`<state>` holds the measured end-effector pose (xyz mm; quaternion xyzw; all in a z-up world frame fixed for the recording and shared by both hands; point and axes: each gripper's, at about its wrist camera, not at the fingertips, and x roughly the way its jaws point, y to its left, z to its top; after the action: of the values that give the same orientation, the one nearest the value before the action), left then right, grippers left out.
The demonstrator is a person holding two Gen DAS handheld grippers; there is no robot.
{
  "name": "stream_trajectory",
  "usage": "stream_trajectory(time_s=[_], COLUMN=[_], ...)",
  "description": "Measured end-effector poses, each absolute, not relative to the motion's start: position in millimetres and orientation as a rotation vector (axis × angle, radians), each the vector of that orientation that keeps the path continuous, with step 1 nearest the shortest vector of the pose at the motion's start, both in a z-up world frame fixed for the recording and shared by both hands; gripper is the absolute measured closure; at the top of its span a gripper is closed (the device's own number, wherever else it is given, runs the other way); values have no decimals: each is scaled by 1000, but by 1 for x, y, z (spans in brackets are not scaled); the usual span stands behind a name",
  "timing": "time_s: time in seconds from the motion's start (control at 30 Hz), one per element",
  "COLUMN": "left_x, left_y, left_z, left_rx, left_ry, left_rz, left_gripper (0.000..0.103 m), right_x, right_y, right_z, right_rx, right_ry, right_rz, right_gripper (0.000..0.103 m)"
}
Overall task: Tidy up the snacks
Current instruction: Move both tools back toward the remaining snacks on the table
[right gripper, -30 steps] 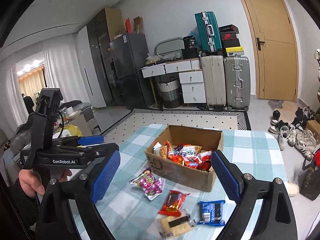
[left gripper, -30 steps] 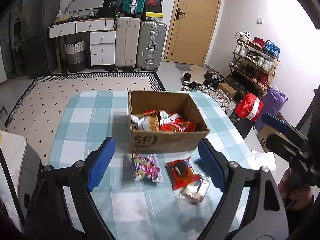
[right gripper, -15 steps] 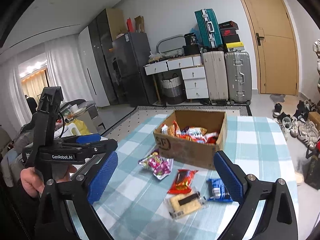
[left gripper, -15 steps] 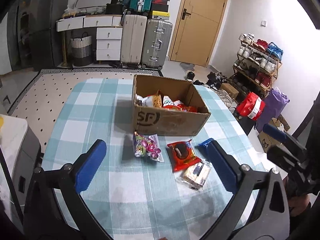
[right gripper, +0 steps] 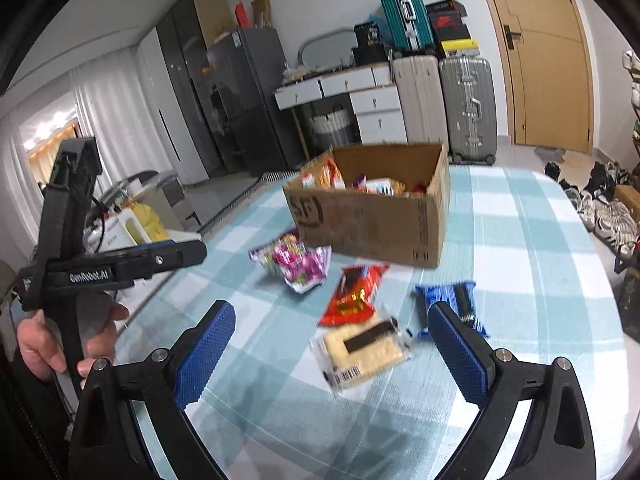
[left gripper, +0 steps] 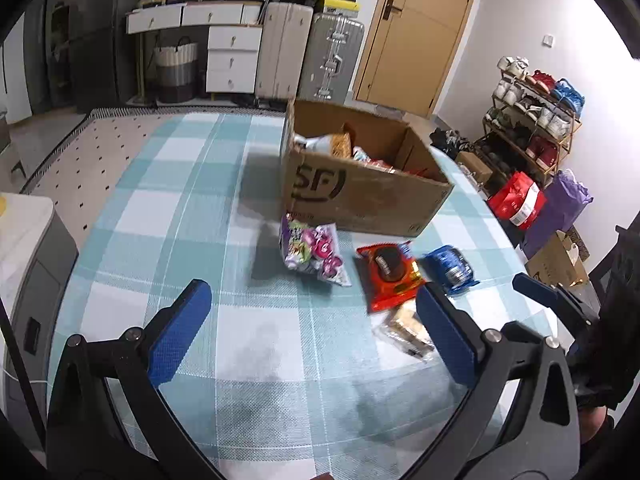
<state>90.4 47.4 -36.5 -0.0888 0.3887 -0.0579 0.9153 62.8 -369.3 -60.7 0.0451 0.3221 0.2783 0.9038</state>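
An open cardboard box [left gripper: 360,196] [right gripper: 372,224] holding several snack packets stands on the teal checked table [left gripper: 168,216] [right gripper: 532,248]. In front of it lie a pink candy bag [left gripper: 312,252] [right gripper: 296,264], a red packet [left gripper: 390,276] [right gripper: 356,292], a blue packet [left gripper: 452,268] [right gripper: 452,300] and a clear-wrapped biscuit [left gripper: 404,332] [right gripper: 364,348]. My left gripper [left gripper: 312,300] hovers open over the cloth, just short of the candy bag. The right gripper [right gripper: 330,316] is open too, above the biscuit, nothing between its pads. Each gripper also shows at the edge of the other's view.
A hand [right gripper: 44,348] grips the left tool's handle. Behind the table stand suitcases [left gripper: 316,56], white drawers [left gripper: 232,60] and a wooden door [left gripper: 416,28]. A shoe rack [left gripper: 536,108] and red and purple bags [left gripper: 520,200] sit to the right of the table.
Both grippers have sunk toward the table, so the loose snacks look larger and nearer. The left jaws have spread wider; the right jaws widened slightly.
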Motion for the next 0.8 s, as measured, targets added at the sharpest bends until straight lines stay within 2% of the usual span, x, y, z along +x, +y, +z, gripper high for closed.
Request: stream_trajectory(time_s=[0.4, 0.8], left_x=[111, 125], left_y=[57, 72], left_z=[-82, -102], left_rx=[-216, -266], left_ry=[873, 901], left_rz=[-112, -104], left_gripper=[1, 1], right_x=[96, 120], right_y=[-346, -326], right_z=[-122, -151], right_rx=[21, -72], right_ry=[831, 910], right_rz=[568, 544], right_gripper=[4, 4])
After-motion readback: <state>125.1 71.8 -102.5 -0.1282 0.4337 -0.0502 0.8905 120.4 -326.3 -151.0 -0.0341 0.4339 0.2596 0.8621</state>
